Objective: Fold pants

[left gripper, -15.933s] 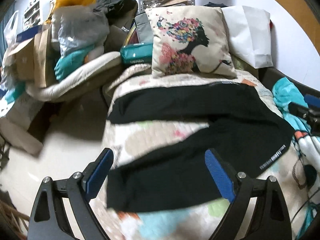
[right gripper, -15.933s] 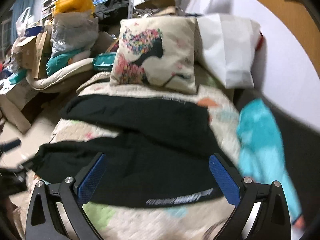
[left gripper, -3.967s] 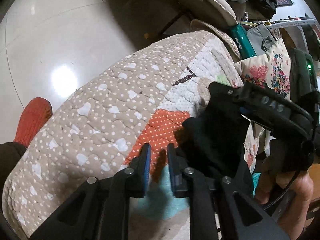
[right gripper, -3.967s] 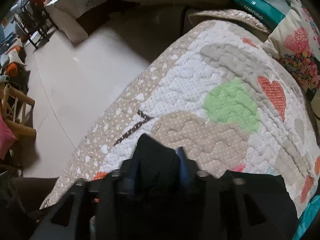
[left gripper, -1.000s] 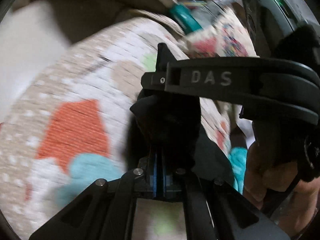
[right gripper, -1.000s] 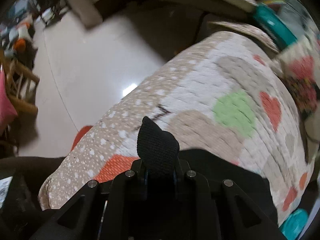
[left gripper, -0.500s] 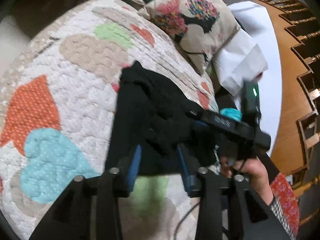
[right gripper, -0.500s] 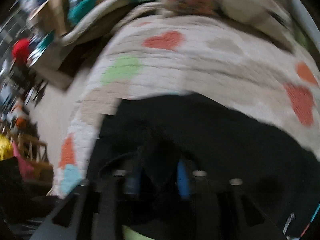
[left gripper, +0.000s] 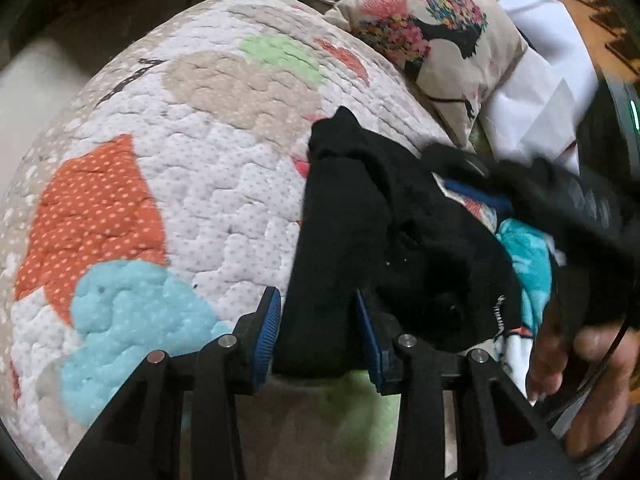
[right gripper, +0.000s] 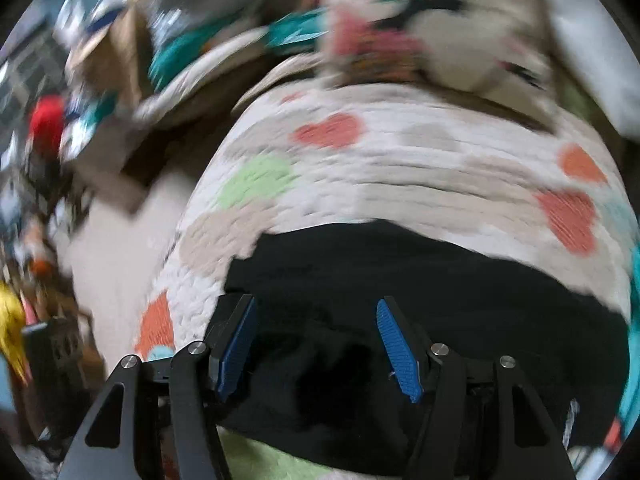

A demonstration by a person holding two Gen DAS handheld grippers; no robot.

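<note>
Pants [left gripper: 360,216], one black pair on one quilt [left gripper: 208,152]; one cushion [left gripper: 432,28]; left jaws narrowly apart, right jaws opening, both around cloth.

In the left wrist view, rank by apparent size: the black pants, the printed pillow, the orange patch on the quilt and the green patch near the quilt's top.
1. black pants, though nearest the camera, so enlarged.
2. printed pillow and orange patch: look alike; not ranked.
3. green patch, smallest, also farther off.

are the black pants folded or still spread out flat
Folded: the black pants lie bunched in doubled layers on the quilt.
</note>
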